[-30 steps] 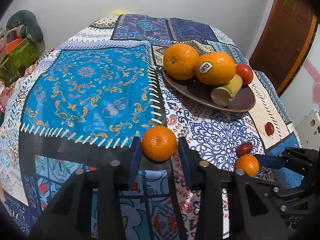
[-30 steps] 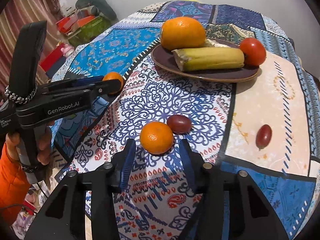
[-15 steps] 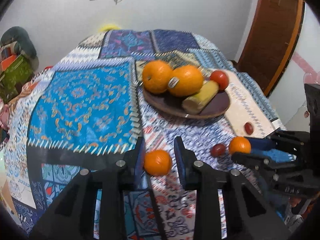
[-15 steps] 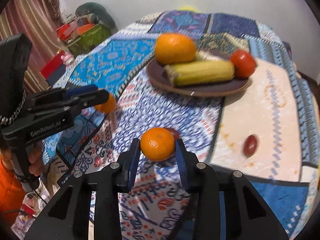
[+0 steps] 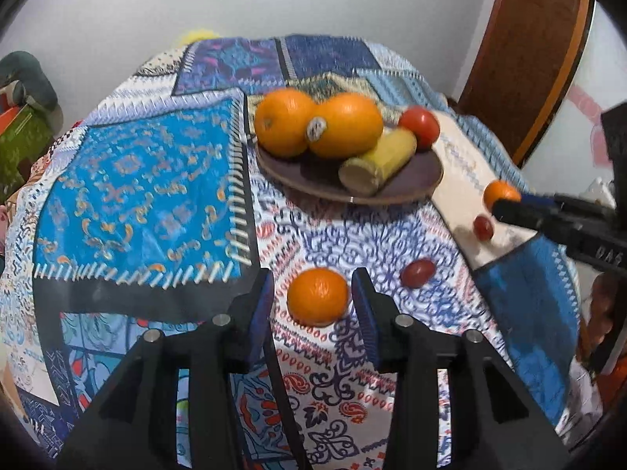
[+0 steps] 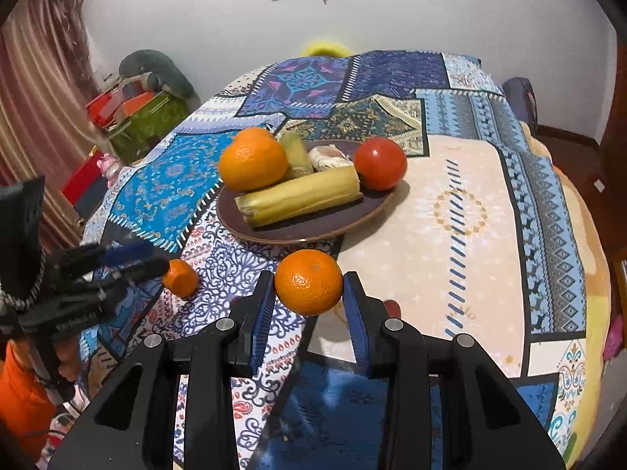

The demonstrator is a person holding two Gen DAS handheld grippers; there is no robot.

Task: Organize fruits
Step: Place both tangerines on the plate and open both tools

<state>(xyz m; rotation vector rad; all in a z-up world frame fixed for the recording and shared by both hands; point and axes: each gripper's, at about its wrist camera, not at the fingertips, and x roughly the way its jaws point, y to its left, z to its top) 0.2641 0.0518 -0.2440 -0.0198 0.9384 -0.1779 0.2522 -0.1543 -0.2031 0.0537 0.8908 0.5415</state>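
2 mandarins point(image 5: 317, 295) point(image 6: 308, 282), 2 oranges point(image 5: 284, 121) point(image 5: 347, 125), 1 tomato point(image 5: 419, 123).

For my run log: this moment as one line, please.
left gripper: shut on small orange | right gripper: shut on second orange | plate: ahead

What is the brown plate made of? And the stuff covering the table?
The plate looks like glazed ceramic, though it could be plastic: dark brown, smooth, with a faint shine along its rim. The table covering looks like soft printed cloth, matte, draping over the table edge with patchwork patterns.
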